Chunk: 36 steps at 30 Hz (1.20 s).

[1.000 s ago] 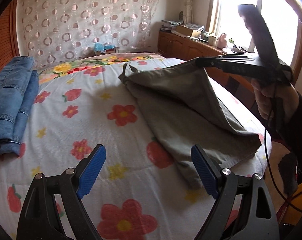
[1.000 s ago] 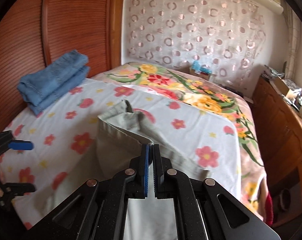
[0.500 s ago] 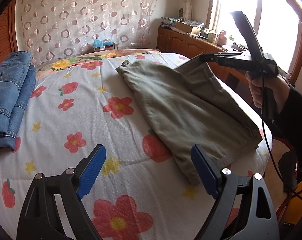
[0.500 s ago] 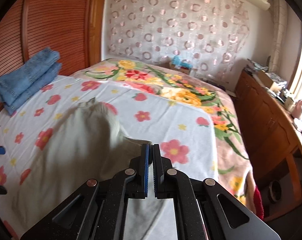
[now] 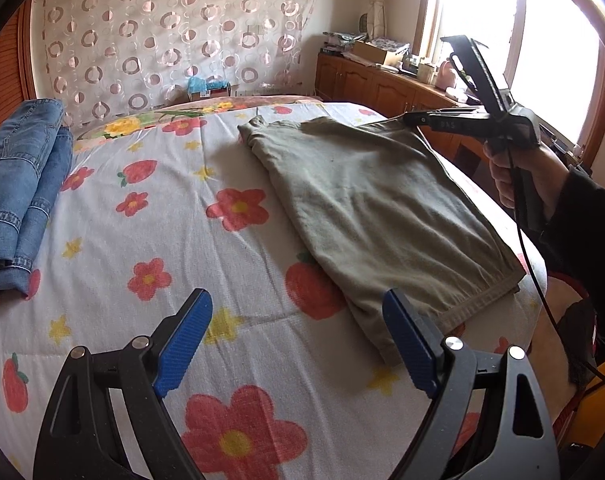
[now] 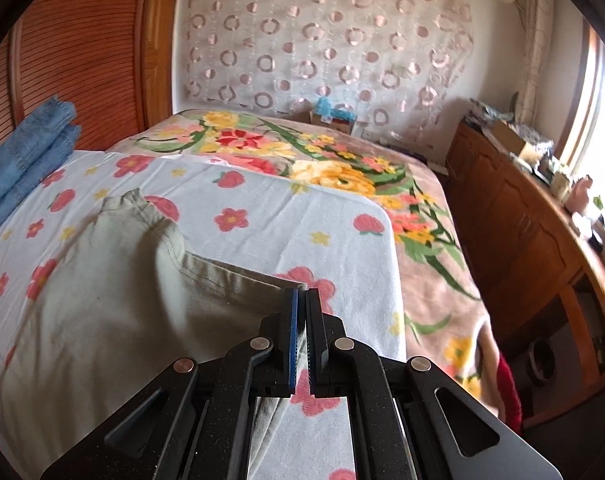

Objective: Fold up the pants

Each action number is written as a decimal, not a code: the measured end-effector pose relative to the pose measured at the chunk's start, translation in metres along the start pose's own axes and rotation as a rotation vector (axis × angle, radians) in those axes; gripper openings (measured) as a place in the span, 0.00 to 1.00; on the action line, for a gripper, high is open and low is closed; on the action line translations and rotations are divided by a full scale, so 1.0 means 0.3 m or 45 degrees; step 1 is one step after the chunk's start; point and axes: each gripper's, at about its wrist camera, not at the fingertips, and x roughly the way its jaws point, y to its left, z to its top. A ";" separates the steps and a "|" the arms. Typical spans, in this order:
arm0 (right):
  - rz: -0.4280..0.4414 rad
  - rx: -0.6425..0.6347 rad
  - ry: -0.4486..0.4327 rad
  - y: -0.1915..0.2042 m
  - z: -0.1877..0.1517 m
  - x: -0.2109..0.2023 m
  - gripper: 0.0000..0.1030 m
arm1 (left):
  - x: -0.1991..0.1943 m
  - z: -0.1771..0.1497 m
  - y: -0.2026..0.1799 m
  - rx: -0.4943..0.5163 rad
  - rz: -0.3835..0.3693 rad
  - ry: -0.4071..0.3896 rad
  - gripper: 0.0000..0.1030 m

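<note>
Olive-grey pants (image 5: 382, 208) lie folded flat, corner pinched by right claw (image 6: 302, 300).

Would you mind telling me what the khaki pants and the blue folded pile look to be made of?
Khaki pants: probably cotton twill, matte, soft creases, stitched hems. Blue folded pile: denim, faded wash, with contrast seam stitching and a pocket seam.

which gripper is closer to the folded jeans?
Left. The left gripper hovers open over the bedsheet just right of the jeans; the right gripper, shut on the green pants, is farther away.
</note>
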 end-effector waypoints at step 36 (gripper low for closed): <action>0.171 0.129 0.080 0.056 -0.381 -0.421 0.41 | 0.023 -0.012 -0.058 0.032 -0.018 0.031 0.85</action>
